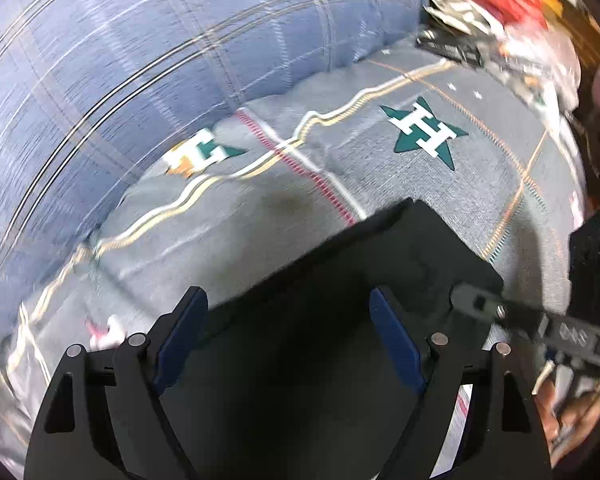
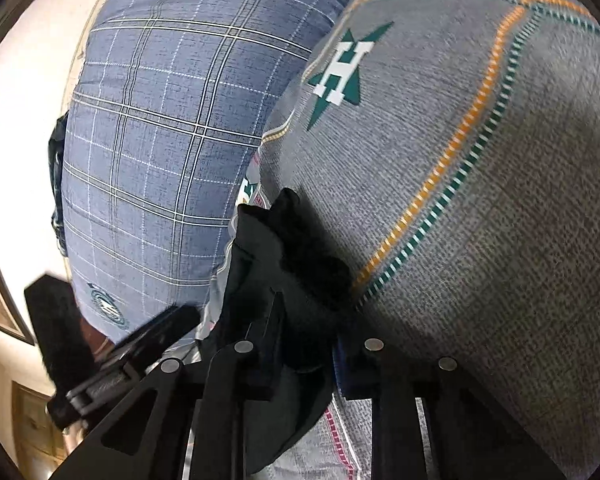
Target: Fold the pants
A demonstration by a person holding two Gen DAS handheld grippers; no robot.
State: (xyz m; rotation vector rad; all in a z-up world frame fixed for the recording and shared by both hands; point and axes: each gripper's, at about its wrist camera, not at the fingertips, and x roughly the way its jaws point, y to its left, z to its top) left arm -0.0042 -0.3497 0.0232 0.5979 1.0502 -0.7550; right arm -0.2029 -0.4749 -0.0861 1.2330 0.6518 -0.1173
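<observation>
**Pants held at one side, fold still open**

Bedding filled both views: a grey bedspread [image 1: 380, 200] with green star emblems lay ahead of both grippers, and a blue plaid pillow [image 2: 160, 140] rose beyond it, ahead and to the left.

The black pants [image 1: 380, 264] lay flat on the bedspread, directly under and just ahead of the left gripper [image 1: 288, 336], already looking like a compact rectangle.

The left gripper stood wide apart, blue pads clear of the cloth and holding nothing. The right gripper [image 2: 304, 344] was pinched onto a bunched fold of the pants [image 2: 292, 264], lifted off the bedspread.

The step in hand appeared to be carrying one edge across. Next, the right gripper would likely need to lay that edge square on the rest, while the left steadied or smoothed.
</observation>
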